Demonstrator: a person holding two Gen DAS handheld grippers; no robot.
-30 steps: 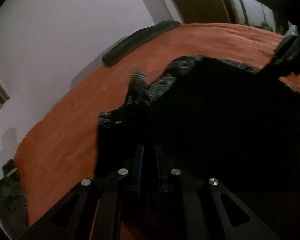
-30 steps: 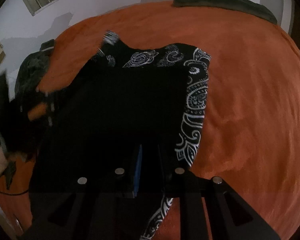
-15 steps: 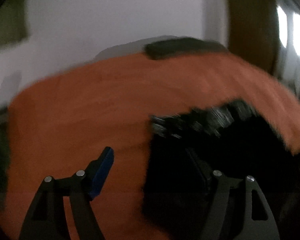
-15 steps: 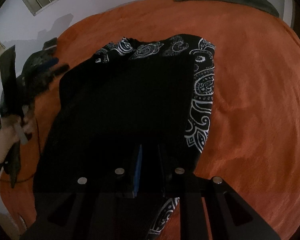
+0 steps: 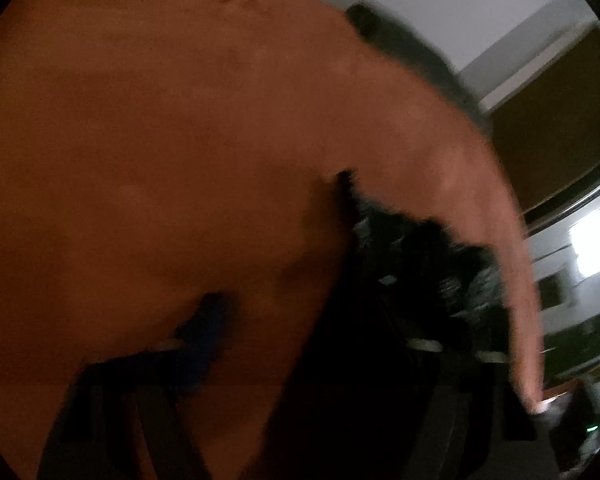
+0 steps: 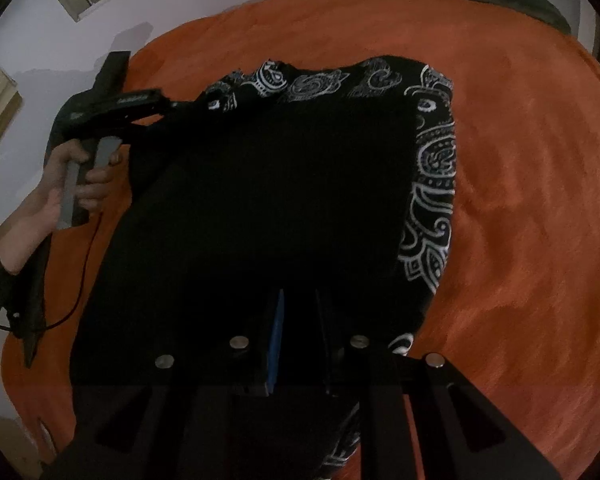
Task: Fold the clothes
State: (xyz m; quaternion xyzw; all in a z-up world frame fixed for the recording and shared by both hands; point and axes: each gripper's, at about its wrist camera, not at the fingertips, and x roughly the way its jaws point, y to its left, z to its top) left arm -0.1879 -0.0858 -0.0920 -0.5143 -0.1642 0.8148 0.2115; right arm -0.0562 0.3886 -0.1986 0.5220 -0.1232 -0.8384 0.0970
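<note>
Holding one edge only: fold at risk.
My right hand-held gripper [image 6: 298, 320] pinches the black paisley garment [image 6: 268, 184] mid-bed [image 6: 532, 168]; my left hand-held gripper [image 5: 312, 340], spread wide, holds nothing, so I expect that side to sag crooked.

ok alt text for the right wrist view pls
The right gripper is shut on a black paisley-bordered garment spread on an orange bedspread. At left, a hand holds the left gripper by the garment's far corner.
</note>
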